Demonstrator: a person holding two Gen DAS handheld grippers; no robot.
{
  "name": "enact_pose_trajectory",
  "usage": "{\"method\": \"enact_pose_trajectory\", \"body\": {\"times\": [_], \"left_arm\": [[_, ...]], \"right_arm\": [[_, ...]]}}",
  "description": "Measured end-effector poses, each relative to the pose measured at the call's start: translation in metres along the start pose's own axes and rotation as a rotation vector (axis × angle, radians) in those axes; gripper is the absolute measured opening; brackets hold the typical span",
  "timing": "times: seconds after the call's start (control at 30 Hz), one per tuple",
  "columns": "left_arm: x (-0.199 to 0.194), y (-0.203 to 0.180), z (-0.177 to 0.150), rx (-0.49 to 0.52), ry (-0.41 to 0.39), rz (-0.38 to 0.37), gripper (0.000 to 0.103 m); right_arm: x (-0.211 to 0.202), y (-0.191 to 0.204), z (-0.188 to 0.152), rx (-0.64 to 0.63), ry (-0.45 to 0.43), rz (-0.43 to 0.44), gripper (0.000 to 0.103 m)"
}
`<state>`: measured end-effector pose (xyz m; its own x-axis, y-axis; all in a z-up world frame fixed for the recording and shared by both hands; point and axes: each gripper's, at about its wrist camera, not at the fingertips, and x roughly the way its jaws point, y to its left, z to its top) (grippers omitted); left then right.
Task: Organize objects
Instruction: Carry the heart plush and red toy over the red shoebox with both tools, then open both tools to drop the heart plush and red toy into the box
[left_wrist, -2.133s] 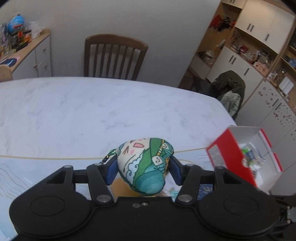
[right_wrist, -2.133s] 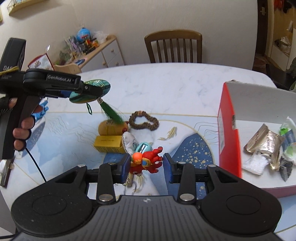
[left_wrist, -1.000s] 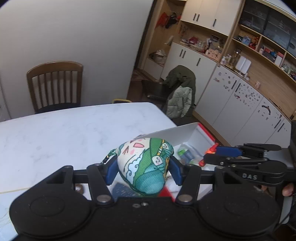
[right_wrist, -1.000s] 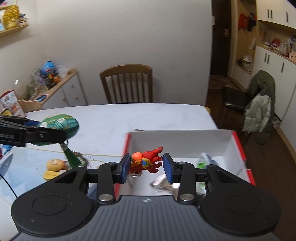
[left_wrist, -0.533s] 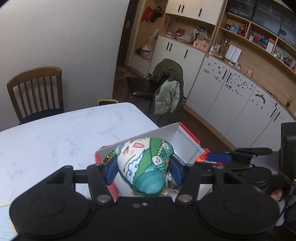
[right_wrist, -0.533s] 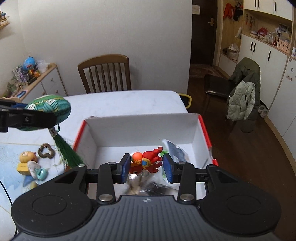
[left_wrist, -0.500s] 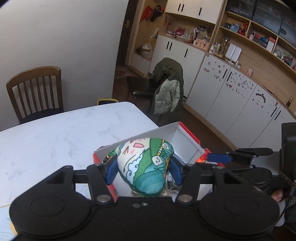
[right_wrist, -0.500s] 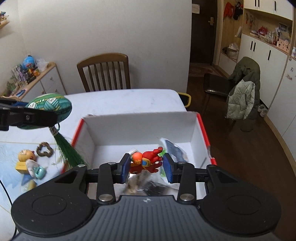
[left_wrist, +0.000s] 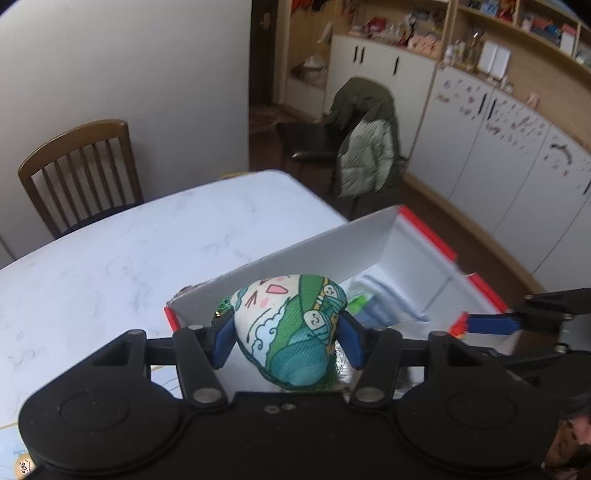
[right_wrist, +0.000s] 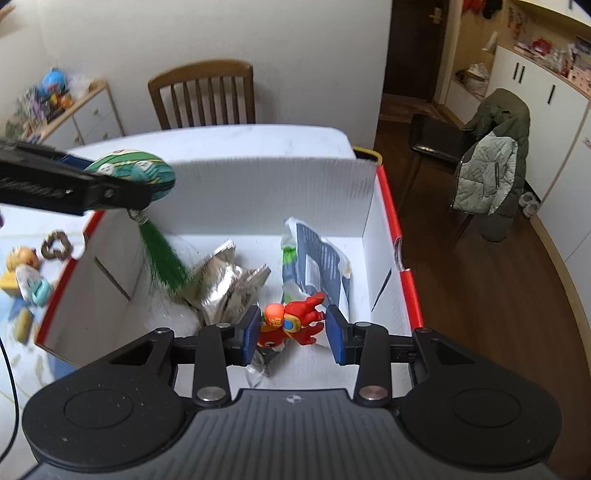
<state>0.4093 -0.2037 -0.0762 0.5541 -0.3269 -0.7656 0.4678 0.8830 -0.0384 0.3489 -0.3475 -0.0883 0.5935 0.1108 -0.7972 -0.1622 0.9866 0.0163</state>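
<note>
- Nearest us, the right gripper (right_wrist: 291, 334) clenches its jaws on the red figure (right_wrist: 291, 325), now low over the box floor rather than above the bench.
- At ten o'clock, the left gripper (left_wrist: 286, 338) grips the patterned pouch (left_wrist: 291, 325); it has come over the box's near wall, tassel (right_wrist: 164, 258) dangling inside.
- Beyond, the red-rimmed box (right_wrist: 391, 221) holds foil packets (right_wrist: 229, 284).
- We judge both releases next.
- Toys (right_wrist: 26, 273) remain on the bench at nine o'clock.

packets (right_wrist: 236, 284) in box (right_wrist: 258, 192), box on table (left_wrist: 110, 266), chair (right_wrist: 203, 96) behind
</note>
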Motion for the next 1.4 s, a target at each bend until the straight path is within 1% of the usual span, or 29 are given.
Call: {"method": "enact_pose_trajectory", "body": {"times": [0.13,0.3,0.6,1.0,1.2,1.3,1.4], "left_arm": [[0.023,-0.003,0.001,0.018,0.038,0.045,0.056],[0.045,-0.01,0.002,0.056,0.076,0.076,0.056],[0.072,-0.016,0.0,0.066,0.151,0.07,0.056],[0.092,-0.008,-0.004,0.008,0.233,0.053,0.058],[0.09,-0.005,-0.003,-0.006,0.237,0.048,0.061],[0.085,-0.006,-0.004,0.003,0.228,0.037,0.064],[0.079,-0.01,-0.004,0.012,0.212,0.032,0.069]], "right_arm": [[0.014,0.001,-0.002,-0.03,0.024,0.008,0.037],[0.03,0.004,-0.005,-0.051,0.05,0.022,0.037],[0.047,0.007,-0.006,-0.063,0.071,0.045,0.037],[0.049,0.005,-0.003,-0.047,0.072,0.076,0.039],[0.044,0.004,-0.004,-0.035,0.063,0.093,0.039],[0.039,0.003,-0.003,-0.029,0.058,0.105,0.043],[0.033,0.003,-0.003,-0.03,0.048,0.108,0.044]]}}
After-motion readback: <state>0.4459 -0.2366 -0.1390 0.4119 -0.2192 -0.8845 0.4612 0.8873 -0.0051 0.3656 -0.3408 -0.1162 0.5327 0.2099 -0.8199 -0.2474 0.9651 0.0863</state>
